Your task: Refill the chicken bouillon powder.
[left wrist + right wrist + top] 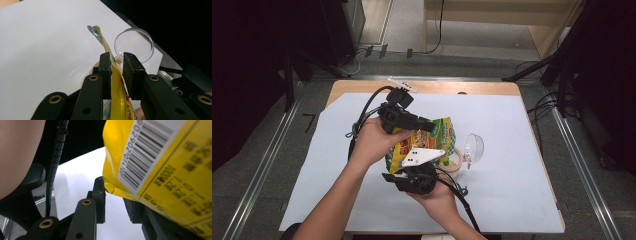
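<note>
A yellow snack bag (441,131) (117,90) (162,165) is held up over the middle of the table. My left gripper (430,127) (116,62) is shut on the bag's thin top edge, which rises past the jaw tips. My right gripper (411,169) (113,195) sits under the bag with its jaws apart. The bag's barcode side lies across the right jaw and its corner touches the left jaw. White paper shows through the gap between the jaws. A tan cup (455,161) stands just below the bag, with a clear plastic dish (475,147) (133,45) beside it.
A large white sheet (512,190) covers the wooden table (362,86). A small clear object (404,83) lies at the table's far edge. The left gripper's cable (362,115) loops to the left. Dark stands and cables surround the table.
</note>
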Available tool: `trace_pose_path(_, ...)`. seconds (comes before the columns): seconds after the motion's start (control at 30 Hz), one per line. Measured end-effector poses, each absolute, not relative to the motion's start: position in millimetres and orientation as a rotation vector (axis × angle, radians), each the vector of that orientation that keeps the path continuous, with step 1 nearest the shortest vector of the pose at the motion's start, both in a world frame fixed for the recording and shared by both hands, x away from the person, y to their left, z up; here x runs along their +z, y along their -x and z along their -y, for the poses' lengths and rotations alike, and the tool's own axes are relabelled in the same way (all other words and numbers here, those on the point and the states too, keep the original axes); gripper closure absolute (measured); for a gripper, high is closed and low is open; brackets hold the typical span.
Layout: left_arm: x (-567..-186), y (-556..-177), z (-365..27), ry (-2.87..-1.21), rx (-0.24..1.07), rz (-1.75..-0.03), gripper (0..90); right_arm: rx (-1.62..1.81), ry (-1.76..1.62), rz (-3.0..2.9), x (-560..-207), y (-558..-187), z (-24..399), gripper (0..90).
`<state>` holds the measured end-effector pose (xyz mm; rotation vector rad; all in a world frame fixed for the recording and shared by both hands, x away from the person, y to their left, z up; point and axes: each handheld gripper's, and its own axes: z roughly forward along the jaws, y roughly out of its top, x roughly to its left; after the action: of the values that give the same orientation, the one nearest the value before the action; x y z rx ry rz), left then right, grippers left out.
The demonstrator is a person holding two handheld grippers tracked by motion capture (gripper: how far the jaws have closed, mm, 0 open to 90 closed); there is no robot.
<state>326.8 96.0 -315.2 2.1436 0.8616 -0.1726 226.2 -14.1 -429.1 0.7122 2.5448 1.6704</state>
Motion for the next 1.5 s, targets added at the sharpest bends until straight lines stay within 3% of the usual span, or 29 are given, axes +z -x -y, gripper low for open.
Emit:
trace_pose_path(1.1,-313.5,-325.6,-95.6,-2.147,-0.179,-0.863,77.2,1.699,-0.735,-2.547,-426.4,-223.8,12.9,70.8)
trace_pose_path(1.5,-312.9,-324.2,-92.5,-2.165,-0.174,-0.866,79.4,1.698,-0.709,-2.541,-428.2,-224.4,14.7,74.4)
